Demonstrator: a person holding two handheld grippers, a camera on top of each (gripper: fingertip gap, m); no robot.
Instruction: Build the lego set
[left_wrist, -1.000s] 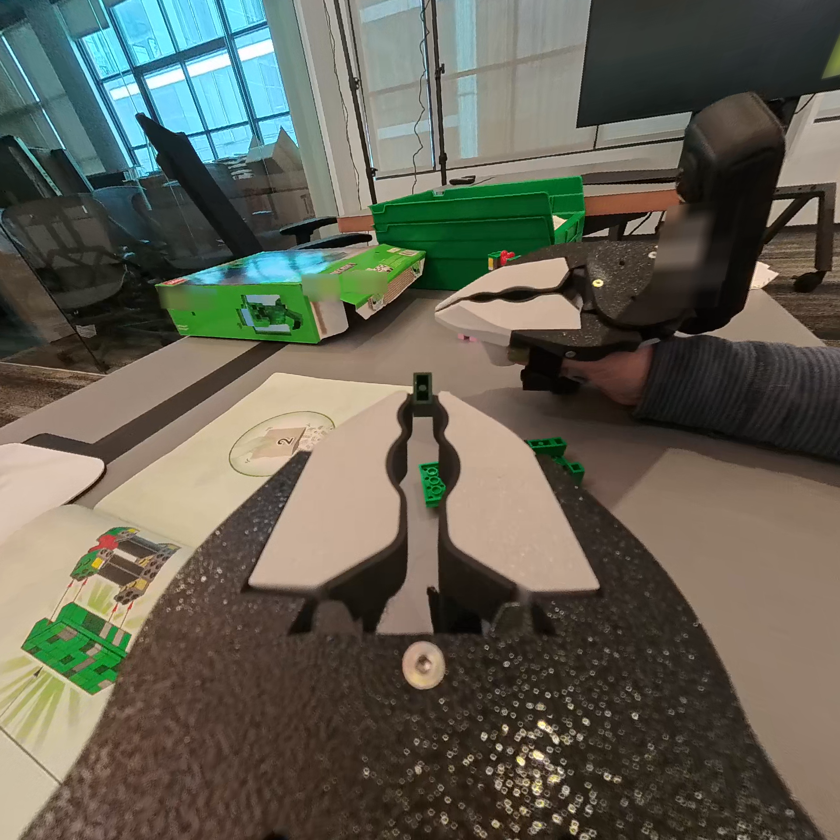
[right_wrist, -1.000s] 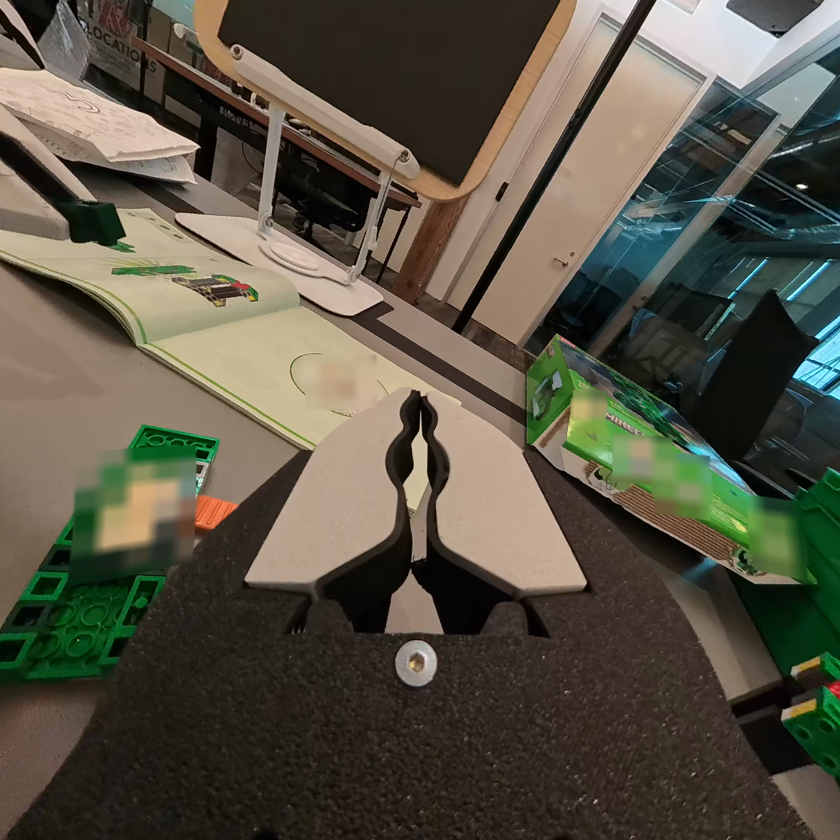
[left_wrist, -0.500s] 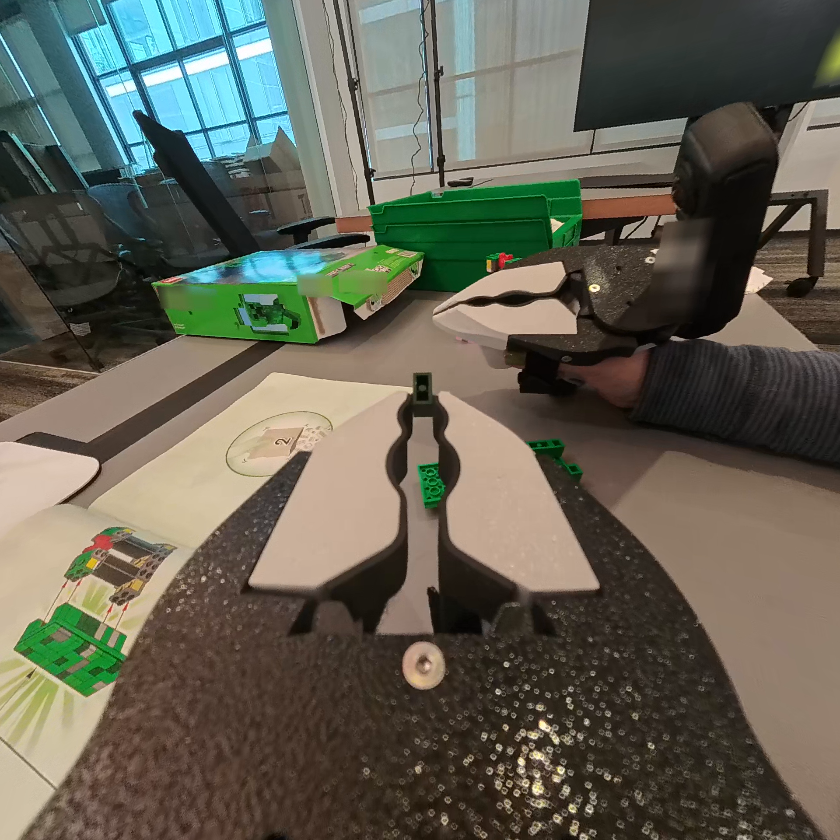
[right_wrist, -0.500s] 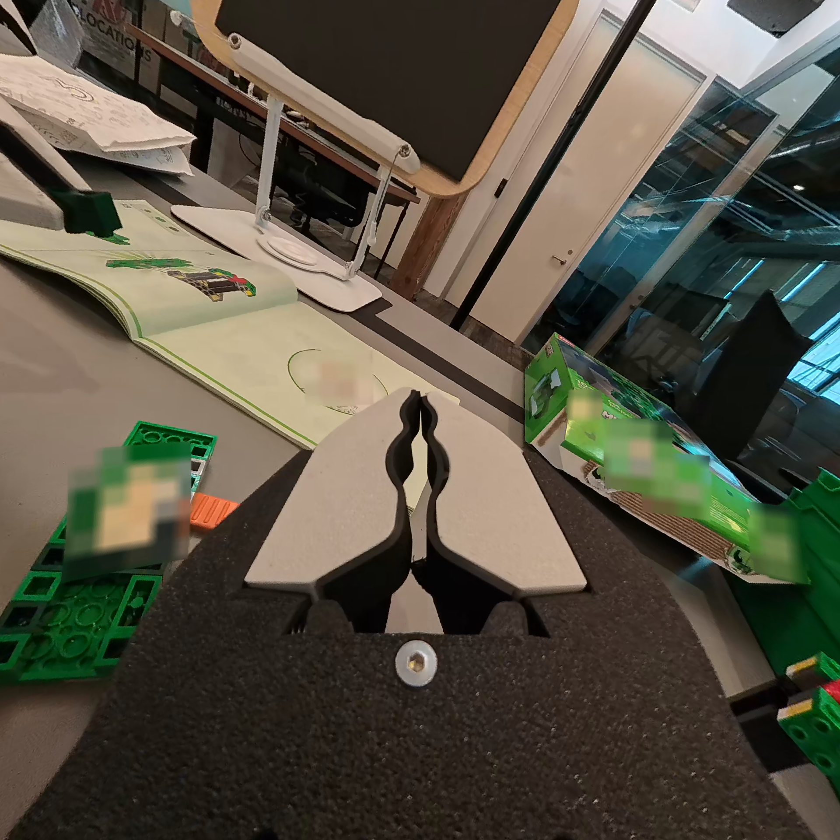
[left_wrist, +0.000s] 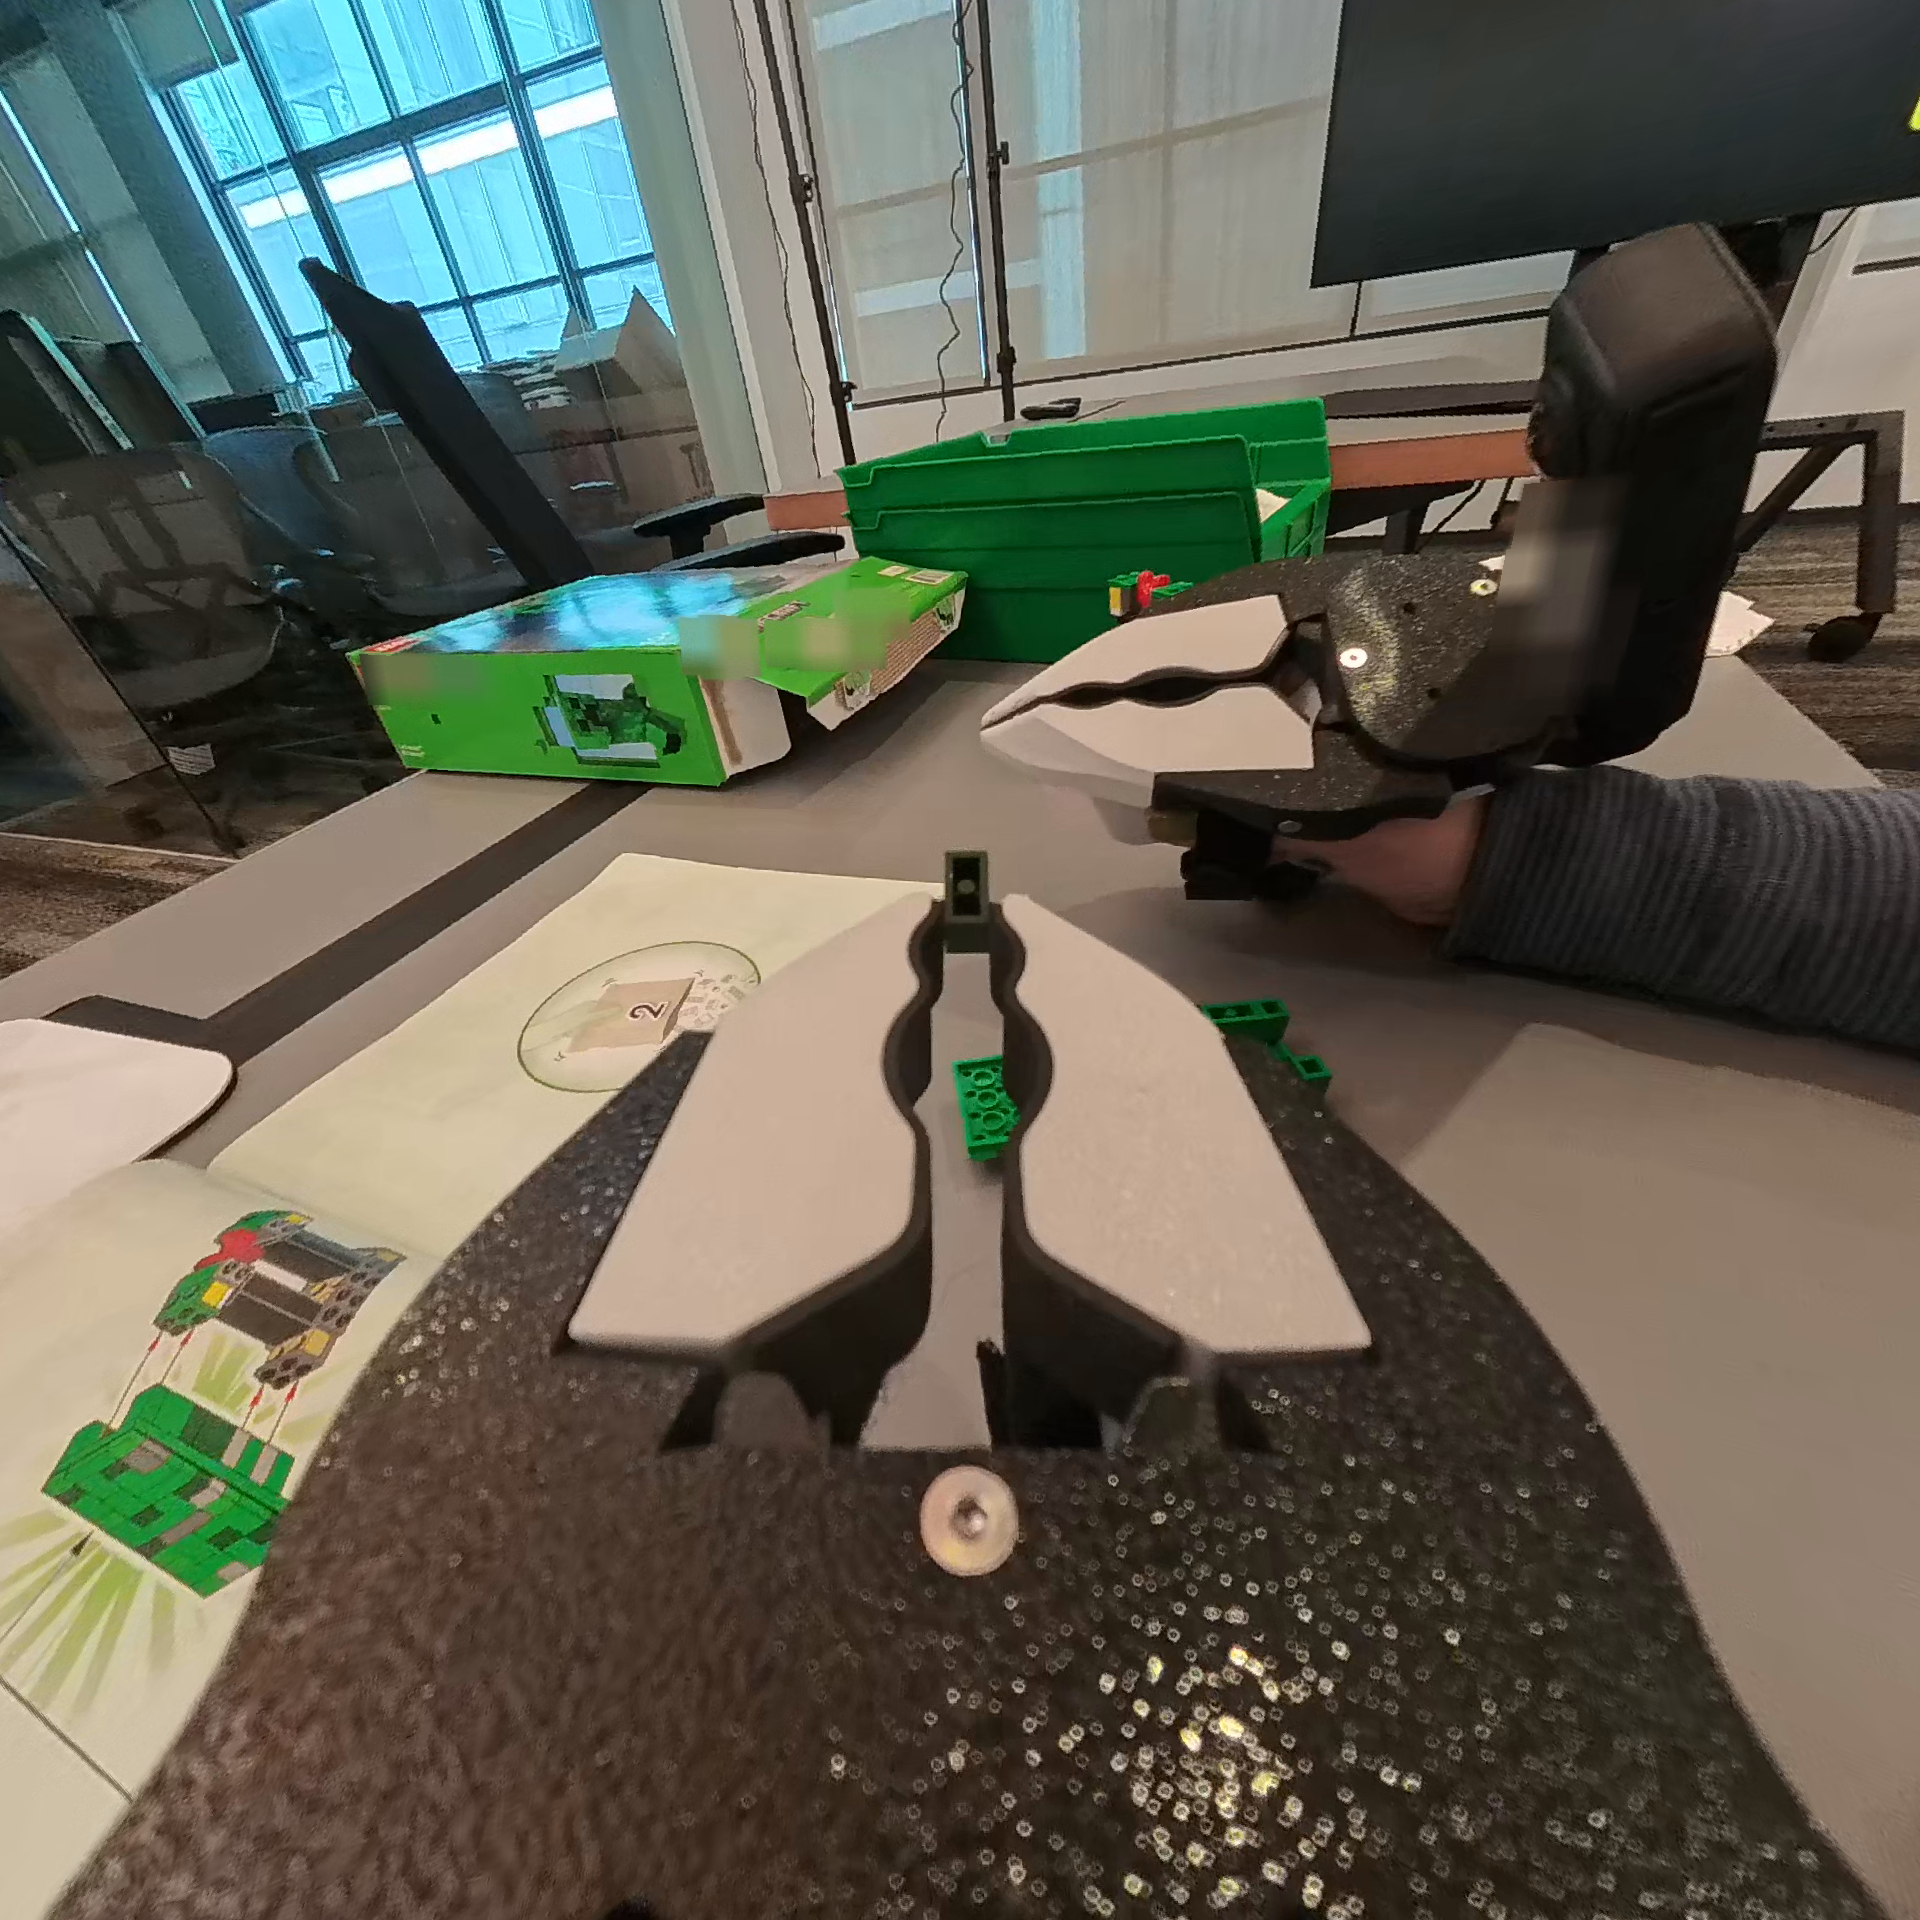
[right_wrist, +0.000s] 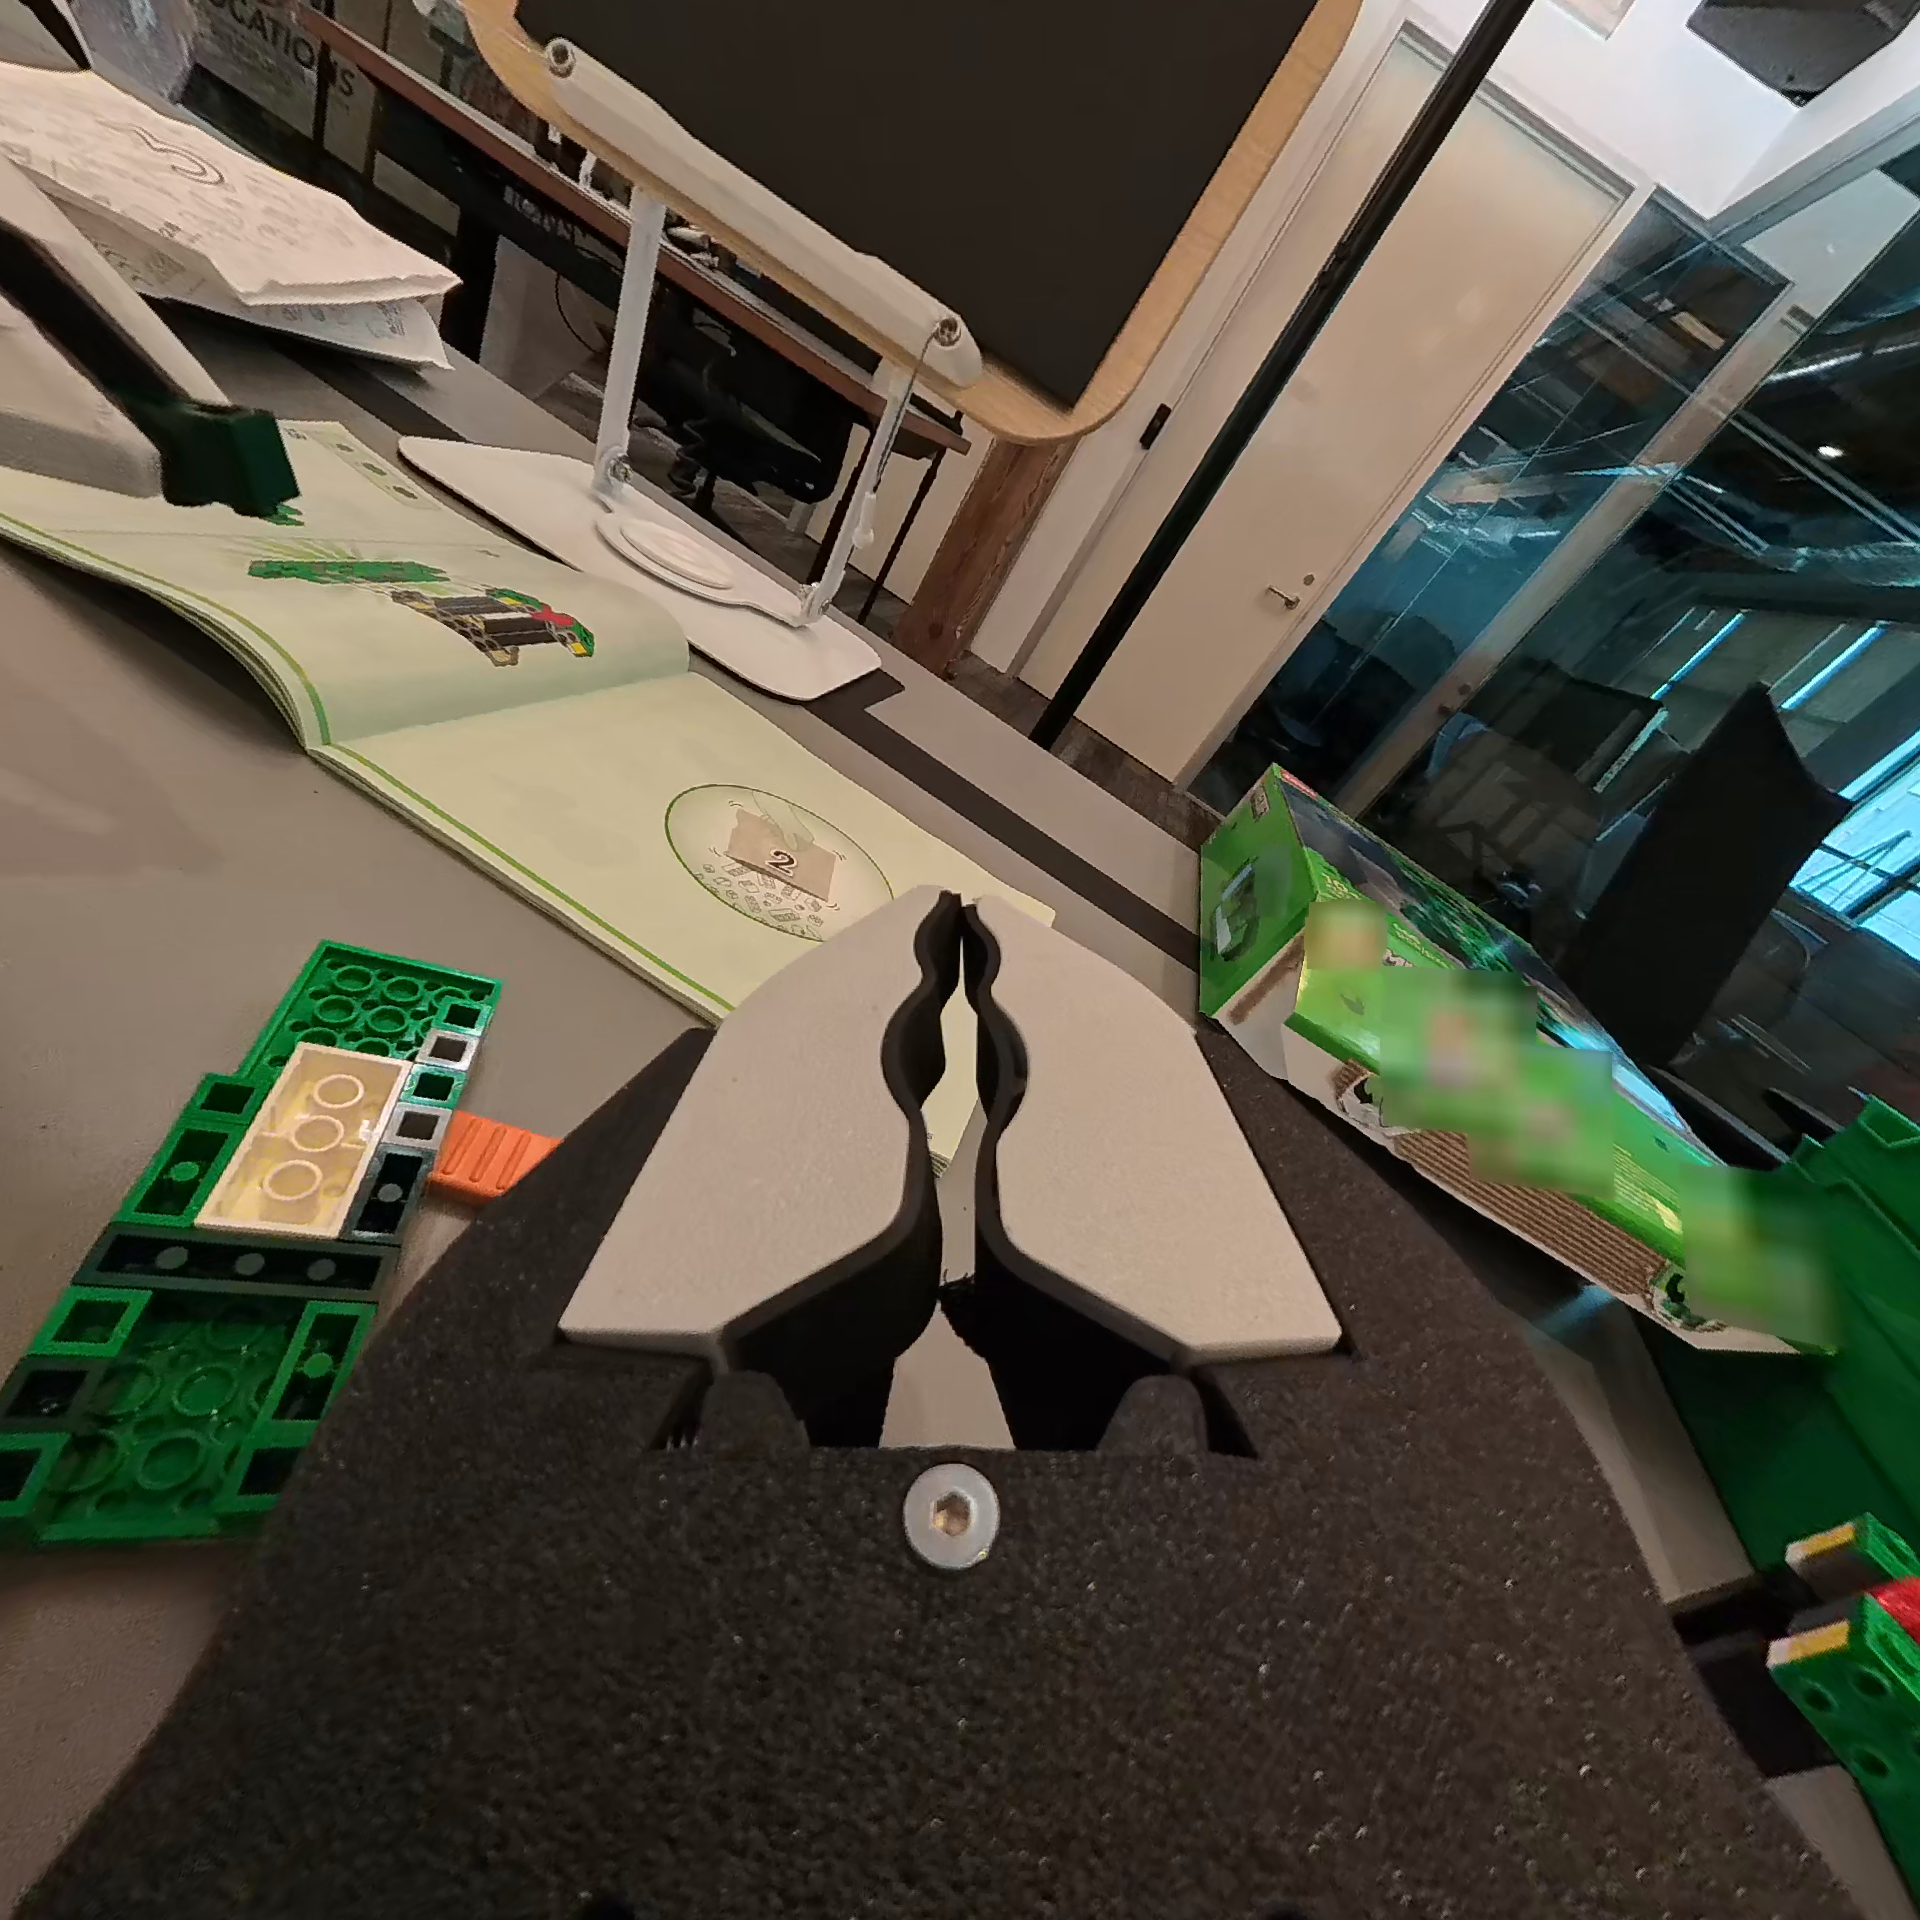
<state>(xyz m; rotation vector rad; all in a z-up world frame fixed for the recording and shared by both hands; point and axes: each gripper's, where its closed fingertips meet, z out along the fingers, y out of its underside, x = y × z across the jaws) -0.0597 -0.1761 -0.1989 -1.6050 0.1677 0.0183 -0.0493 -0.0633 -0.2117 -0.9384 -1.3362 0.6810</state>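
Observation:
My left gripper (left_wrist: 966, 923) is shut on a small dark green brick (left_wrist: 965, 881) and holds it at its tips above the grey table; the gripper's fingers and brick (right_wrist: 223, 459) also show at the far left of the right wrist view. My right gripper (right_wrist: 958, 916) is shut and empty, held a little above the table by a hand. It shows in the left wrist view (left_wrist: 1049, 717), to the right of and beyond the held brick. A flat green plate assembly (right_wrist: 197, 1340) with a tan plate lies upside down left of my right gripper. A loose green brick (left_wrist: 987, 1107) lies under my left fingers.
An open instruction booklet (left_wrist: 436, 1081) lies left of centre. The green set box (left_wrist: 623, 696) and stacked green bins (left_wrist: 1081, 509) stand at the back. An orange separator (right_wrist: 483, 1153) lies by the plate assembly. A small built block (right_wrist: 1860, 1652) sits at the right. A white stand base (right_wrist: 675, 551) is behind the booklet. The grippers' ends are close to 12 centimeters from one another. From my right tips it is roughly 20 centimeters to the small built block (right_wrist: 1860, 1652); from my left, 30 centimeters.
Both grippers have drifted only slightly. The left still holds the dark green brick and the right stays shut and empty.

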